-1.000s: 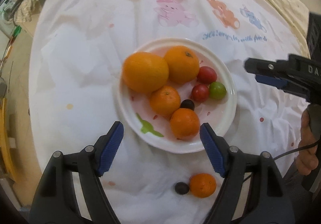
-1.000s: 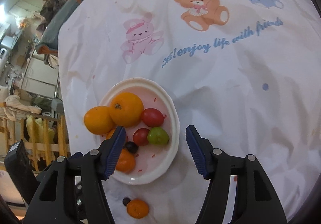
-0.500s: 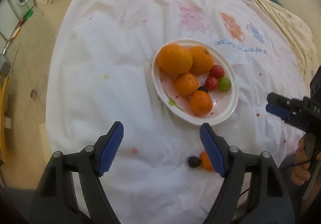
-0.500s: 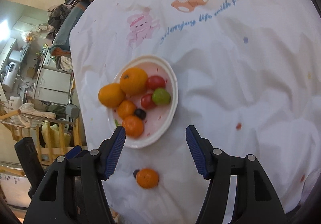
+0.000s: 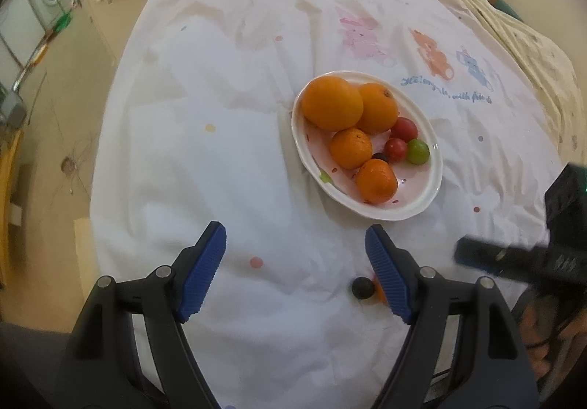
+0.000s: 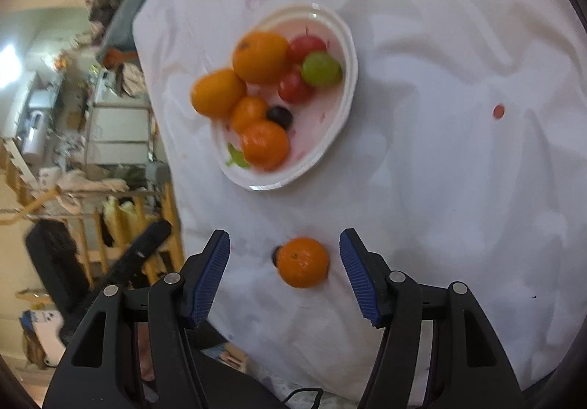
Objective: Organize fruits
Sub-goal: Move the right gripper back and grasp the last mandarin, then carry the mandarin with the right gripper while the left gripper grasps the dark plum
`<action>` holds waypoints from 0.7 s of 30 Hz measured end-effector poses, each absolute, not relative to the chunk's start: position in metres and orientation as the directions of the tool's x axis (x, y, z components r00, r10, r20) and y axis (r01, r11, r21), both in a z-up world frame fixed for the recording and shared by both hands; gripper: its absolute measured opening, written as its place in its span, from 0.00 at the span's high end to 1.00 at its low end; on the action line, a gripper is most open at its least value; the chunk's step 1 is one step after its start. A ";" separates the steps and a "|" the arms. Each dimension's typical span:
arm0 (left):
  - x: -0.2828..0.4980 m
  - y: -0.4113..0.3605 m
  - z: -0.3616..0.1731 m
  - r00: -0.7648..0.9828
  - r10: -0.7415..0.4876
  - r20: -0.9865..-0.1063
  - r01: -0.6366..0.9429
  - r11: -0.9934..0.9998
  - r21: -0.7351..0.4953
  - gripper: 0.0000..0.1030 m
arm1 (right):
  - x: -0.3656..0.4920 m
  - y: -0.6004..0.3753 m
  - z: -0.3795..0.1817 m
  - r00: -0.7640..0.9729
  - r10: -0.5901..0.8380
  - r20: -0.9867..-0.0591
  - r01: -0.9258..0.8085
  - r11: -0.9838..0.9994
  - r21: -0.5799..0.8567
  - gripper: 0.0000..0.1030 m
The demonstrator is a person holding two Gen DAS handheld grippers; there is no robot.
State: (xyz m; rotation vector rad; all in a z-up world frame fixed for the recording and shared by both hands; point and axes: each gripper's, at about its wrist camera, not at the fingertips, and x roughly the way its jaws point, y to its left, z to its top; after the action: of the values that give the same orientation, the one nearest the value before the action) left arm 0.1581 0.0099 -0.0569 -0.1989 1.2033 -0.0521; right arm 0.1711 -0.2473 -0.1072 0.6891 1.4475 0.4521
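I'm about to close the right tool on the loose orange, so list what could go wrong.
1. The dark berry touches the loose orange; closing the right tool may knock it rolling.
2. The plate is crowded; a dropped orange may push fruit out.
3. The wrinkled cloth may snag a fingertip.

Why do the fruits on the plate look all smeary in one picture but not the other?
Right wrist view: the plate and its oranges are streaked by motion blur, though the loose orange between the open right gripper looks sharper. Left wrist view: the plate is crisp; only the other gripper's arm is blurred.
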 end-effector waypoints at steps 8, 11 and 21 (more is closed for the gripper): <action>0.164 0.016 -0.060 0.353 -0.164 -0.921 -0.100 0.972 -0.211 0.27 | 0.162 -0.202 -0.134 -0.040 0.575 -0.817 0.013 0.818 0.575 0.39; 0.164 0.019 -0.060 0.362 -0.152 -0.920 -0.117 0.971 -0.206 0.27 | 0.158 -0.186 -0.138 -0.059 0.522 -0.851 -0.054 0.850 0.525 0.45; 0.170 0.023 -0.061 0.350 -0.163 -0.923 -0.129 0.967 -0.220 0.27 | 0.153 -0.197 -0.125 -0.014 0.488 -0.873 -0.095 0.868 0.487 0.57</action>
State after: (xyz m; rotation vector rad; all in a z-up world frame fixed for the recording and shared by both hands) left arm 0.1700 0.0231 -0.0614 -0.2740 1.2180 -0.0223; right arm 0.1530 -0.1967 -0.1246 0.3238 1.5216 0.4747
